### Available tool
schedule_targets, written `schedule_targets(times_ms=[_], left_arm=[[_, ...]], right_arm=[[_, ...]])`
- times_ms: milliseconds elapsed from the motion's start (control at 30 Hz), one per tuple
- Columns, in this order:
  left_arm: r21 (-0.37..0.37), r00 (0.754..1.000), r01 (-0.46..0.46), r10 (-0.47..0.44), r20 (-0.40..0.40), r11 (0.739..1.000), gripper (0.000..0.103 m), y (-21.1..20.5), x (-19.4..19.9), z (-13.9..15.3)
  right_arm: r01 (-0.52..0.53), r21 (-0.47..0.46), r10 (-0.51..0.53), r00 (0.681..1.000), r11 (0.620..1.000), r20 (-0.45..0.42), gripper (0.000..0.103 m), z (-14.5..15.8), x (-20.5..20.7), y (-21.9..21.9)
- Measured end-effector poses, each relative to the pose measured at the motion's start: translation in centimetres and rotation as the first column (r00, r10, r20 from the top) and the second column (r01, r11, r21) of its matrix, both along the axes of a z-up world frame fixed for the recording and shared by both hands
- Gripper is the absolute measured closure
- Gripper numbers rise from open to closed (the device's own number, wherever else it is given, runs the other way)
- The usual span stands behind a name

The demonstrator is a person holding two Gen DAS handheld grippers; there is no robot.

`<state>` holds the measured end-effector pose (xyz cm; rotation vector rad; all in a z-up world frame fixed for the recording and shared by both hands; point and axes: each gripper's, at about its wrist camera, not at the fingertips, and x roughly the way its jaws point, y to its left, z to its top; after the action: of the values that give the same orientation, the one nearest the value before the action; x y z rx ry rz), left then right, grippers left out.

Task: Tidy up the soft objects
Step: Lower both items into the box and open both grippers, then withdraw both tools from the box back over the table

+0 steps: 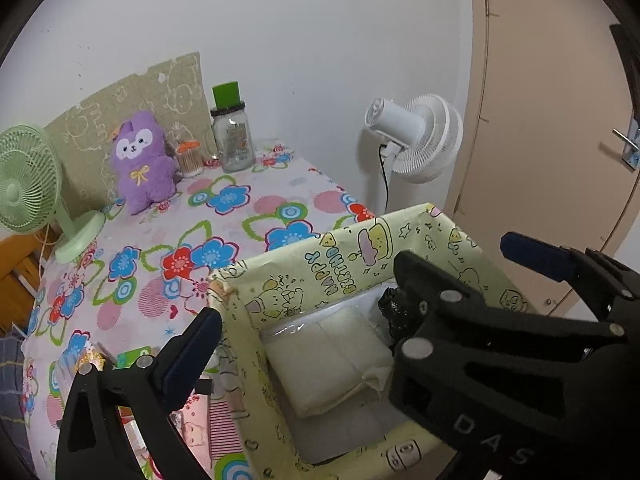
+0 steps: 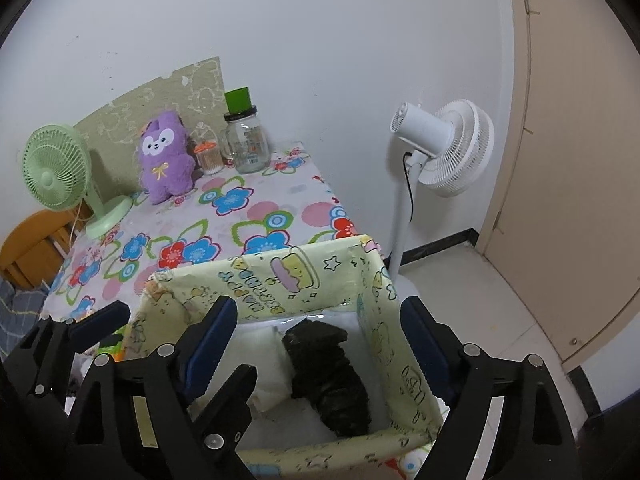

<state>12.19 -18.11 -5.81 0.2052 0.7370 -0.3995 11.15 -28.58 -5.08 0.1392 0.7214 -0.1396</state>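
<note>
A yellow cartoon-print box (image 1: 352, 264) (image 2: 280, 276) stands at the near edge of the flowered table. Inside it lie a cream folded cloth (image 1: 332, 356) (image 2: 264, 360) and a black crumpled soft item (image 2: 328, 376) (image 1: 394, 312). A purple plush toy (image 1: 140, 160) (image 2: 166, 156) sits upright at the back of the table. My left gripper (image 1: 360, 276) is open and empty, its fingers straddling the box. My right gripper (image 2: 320, 328) is open and empty above the box, over the black item. The left gripper also shows in the right wrist view (image 2: 100, 320).
A green desk fan (image 1: 28, 196) (image 2: 60, 172) stands at the table's left. A glass jar with green lid (image 1: 232, 132) (image 2: 246, 136) and a small cotton-swab jar (image 1: 190, 158) stand by the wall. A white floor fan (image 2: 448, 148) and a door are at right. Small packets (image 1: 132, 356) lie left of the box.
</note>
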Motion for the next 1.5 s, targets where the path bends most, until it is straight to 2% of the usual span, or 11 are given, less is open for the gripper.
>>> schedule_targets(times_ms=[767, 1500], left_arm=[[-0.059, 0.991, -0.076, 0.082, 0.102, 0.995, 0.0, 6.7, -5.1, 3.5], [-0.089, 0.973, -0.183, 0.193, 0.127, 0.979, 0.0, 13.5, -7.7, 3.5]], right_arm=[[-0.056, -0.03, 0.059, 0.992, 0.998, 0.114, 0.004, 3.5, -5.5, 6.7], [-0.192, -0.052, 0.198, 0.97, 0.98, 0.139, 0.002, 3.9, -7.5, 14.0]])
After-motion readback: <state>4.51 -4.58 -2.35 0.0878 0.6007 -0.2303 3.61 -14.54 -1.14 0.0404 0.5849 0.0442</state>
